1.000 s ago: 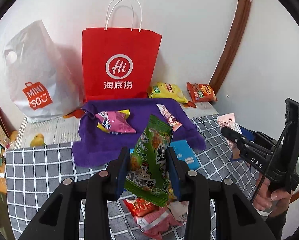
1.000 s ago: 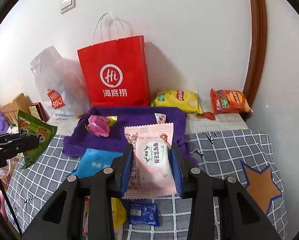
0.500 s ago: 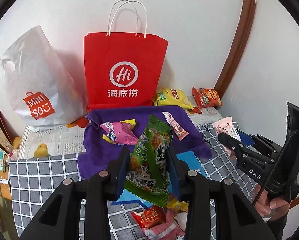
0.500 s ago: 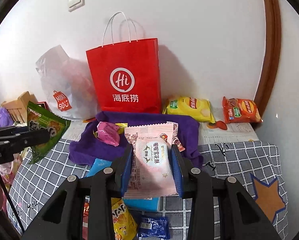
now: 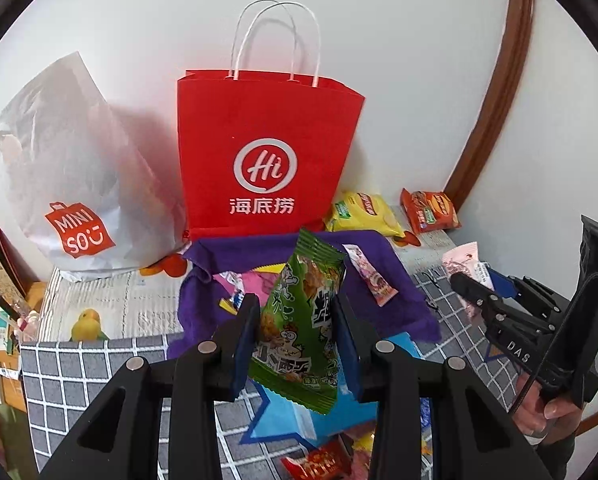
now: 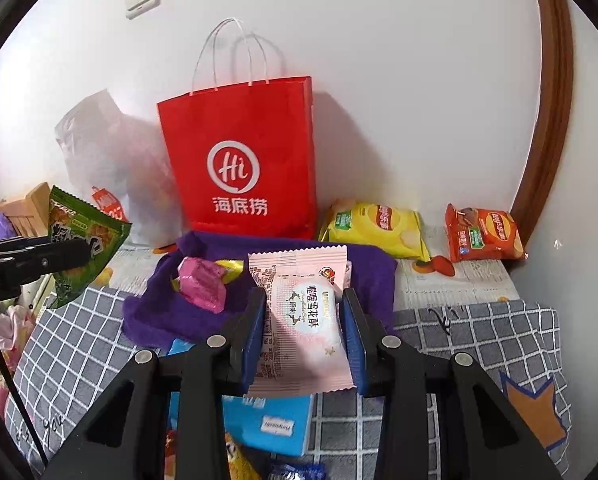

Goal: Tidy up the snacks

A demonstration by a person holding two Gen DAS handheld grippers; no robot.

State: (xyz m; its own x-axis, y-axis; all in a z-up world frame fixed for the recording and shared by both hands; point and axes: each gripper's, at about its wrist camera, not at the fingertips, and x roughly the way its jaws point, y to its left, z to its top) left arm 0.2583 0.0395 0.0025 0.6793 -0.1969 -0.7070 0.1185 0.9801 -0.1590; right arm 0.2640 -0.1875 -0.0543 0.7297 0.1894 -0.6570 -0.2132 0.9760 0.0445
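Left wrist view first: the left gripper has its blue-padded jaws closed narrow on a green crinkly foil snack packet with cartoon print, held upright in the air above the grey checked tablecloth. The pads pinch it at mid-height, leaving the serrated top seal and bottom seal free. It looks light and puffy, a slippery film likely to slide or twist if the grip loosens; the middle of the body seems the safest hold. Behind it stands a red paper carrier bag with white handles against the wall, with a purple soft cloth spread in front of it carrying a few small sweets. The packet hides most of that cloth's centre, and whatever lies inside the bag cannot be seen. At the right edge the right gripper shows side-on.

Right wrist view: that gripper's jaws hold a flat pink plastic pastry packet by its two long edges, above the near edge of the cloth. Its filling is probably crumbly, so a hard squeeze could crush it; the edge grip spares the middle. Beneath it a blue flat packet and other wrappers are cut off by the gripper frame. A yellow crisp bag and an orange crisp bag lie by the wall.
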